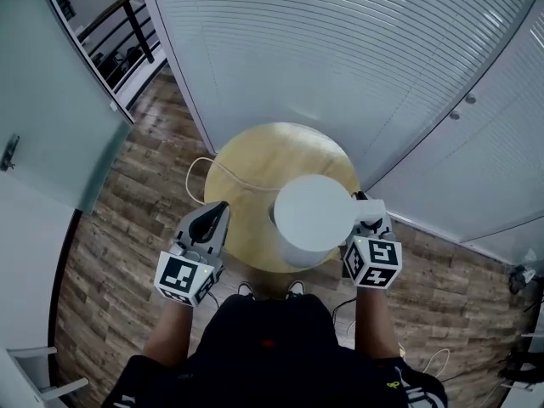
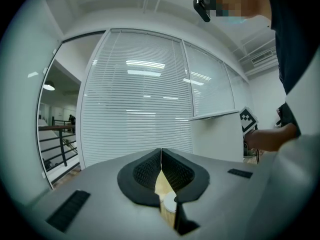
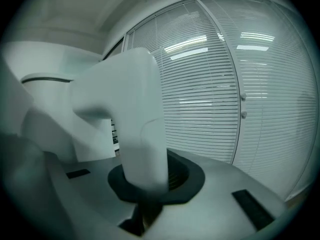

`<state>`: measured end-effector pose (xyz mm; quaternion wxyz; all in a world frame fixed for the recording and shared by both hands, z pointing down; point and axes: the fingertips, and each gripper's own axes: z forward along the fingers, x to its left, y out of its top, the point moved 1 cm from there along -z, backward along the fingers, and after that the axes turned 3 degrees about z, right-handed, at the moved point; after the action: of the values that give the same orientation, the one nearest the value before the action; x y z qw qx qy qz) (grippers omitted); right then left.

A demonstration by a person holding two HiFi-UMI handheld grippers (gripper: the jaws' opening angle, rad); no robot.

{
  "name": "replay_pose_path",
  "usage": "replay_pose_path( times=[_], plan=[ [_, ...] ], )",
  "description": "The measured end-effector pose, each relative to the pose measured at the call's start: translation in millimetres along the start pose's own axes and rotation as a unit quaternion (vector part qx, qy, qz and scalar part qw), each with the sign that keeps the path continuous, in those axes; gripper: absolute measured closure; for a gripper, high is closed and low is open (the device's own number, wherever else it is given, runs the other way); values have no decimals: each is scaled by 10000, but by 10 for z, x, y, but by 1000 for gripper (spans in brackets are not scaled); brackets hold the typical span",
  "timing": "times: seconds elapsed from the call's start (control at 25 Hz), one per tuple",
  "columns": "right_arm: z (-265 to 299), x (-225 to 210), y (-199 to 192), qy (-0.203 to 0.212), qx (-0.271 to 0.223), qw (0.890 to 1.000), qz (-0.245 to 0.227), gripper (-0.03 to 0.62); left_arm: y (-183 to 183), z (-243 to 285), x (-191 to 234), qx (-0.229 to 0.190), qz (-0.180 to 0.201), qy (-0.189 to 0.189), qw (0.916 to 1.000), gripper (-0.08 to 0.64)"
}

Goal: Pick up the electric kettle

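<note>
The white electric kettle (image 1: 313, 219) hangs over the near edge of the round wooden table (image 1: 255, 155), lid up. My right gripper (image 1: 367, 215) is shut on its handle (image 3: 142, 124), which stands upright between the dark pads and fills the right gripper view; the kettle body (image 3: 45, 109) lies to the left. My left gripper (image 1: 214, 215) is raised left of the kettle and apart from it, shut with nothing between its pads (image 2: 150, 171). In the left gripper view the kettle (image 2: 216, 136) shows to the right.
A thin cord (image 1: 201, 170) loops off the table's left side. White slatted blinds (image 1: 340, 49) curve behind the table, with cabinet doors (image 1: 501, 143) at the right. A glass partition (image 1: 51, 117) and a railing (image 1: 119, 24) stand at the left. The floor (image 1: 127, 219) is wood plank.
</note>
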<state>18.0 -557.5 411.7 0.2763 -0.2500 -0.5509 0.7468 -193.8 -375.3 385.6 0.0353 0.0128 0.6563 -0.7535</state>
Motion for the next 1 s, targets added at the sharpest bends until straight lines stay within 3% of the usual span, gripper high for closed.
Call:
replay_pose_path(
  times=[0.44,1.0],
  plan=[
    [-404,48,330,-241,-299,9992,51,548,205,-100,30,-183,31,-220,9996,537],
    [-552,207,333,-121,-260,9996,26,548,171,-153,-51,-223,-39,-351,9991,537]
  ],
)
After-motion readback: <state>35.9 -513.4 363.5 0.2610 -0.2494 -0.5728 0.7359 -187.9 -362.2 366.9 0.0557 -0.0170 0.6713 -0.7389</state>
